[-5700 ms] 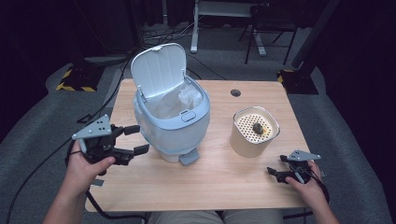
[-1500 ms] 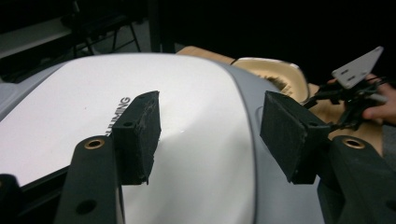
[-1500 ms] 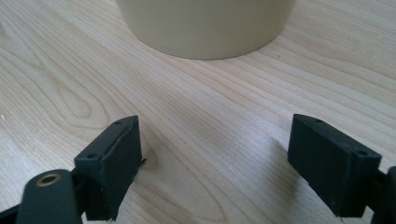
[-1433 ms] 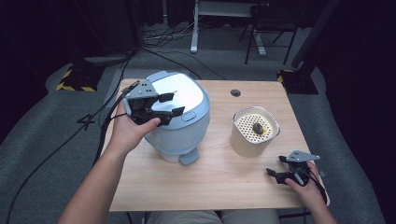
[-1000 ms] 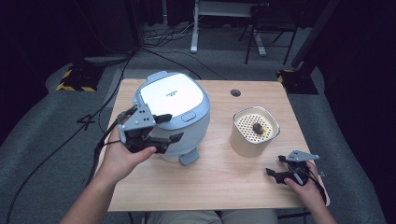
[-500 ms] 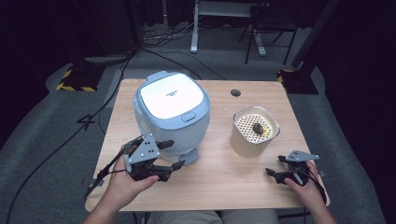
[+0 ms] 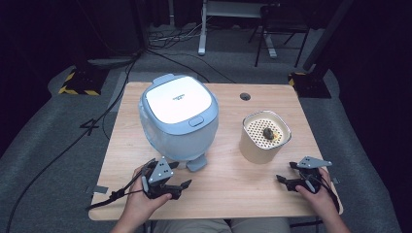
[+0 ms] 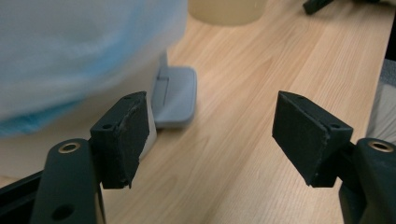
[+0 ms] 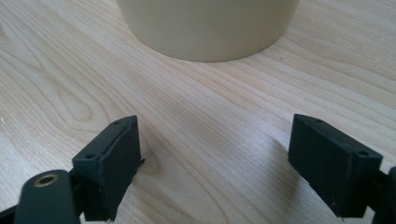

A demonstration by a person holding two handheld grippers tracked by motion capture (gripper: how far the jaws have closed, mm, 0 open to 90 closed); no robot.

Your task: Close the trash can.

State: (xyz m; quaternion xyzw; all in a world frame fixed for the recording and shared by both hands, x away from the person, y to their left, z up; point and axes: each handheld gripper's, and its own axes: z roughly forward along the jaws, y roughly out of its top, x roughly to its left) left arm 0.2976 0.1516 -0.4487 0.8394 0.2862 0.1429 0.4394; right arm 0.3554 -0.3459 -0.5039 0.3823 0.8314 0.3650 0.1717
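A pale blue rice cooker (image 7: 178, 116) stands at the table's left-centre with its white lid down. Its grey front tab (image 7: 196, 163) rests on the wood and also appears as the tab (image 8: 176, 95) in the left gripper view. My left gripper (image 7: 176, 180) lies low on the table just in front of the cooker, open, with nothing between its jaws (image 8: 210, 135). A cream pot (image 7: 265, 137) holding a perforated insert and a small dark lump (image 7: 267, 132) stands to the right. My right gripper (image 7: 286, 175) rests open near the front right edge, facing the cream pot (image 9: 205, 28).
The wooden table (image 7: 233, 184) has a round cable hole (image 7: 245, 96) at the back. A black cable (image 7: 116, 195) trails left from my left gripper over the table's front corner. Beyond the table are a grey floor, cables and chair legs.
The cooker's lid was open and now is down. My left gripper came off the lid and dropped to the table in front of the cooker. The right gripper stayed put.
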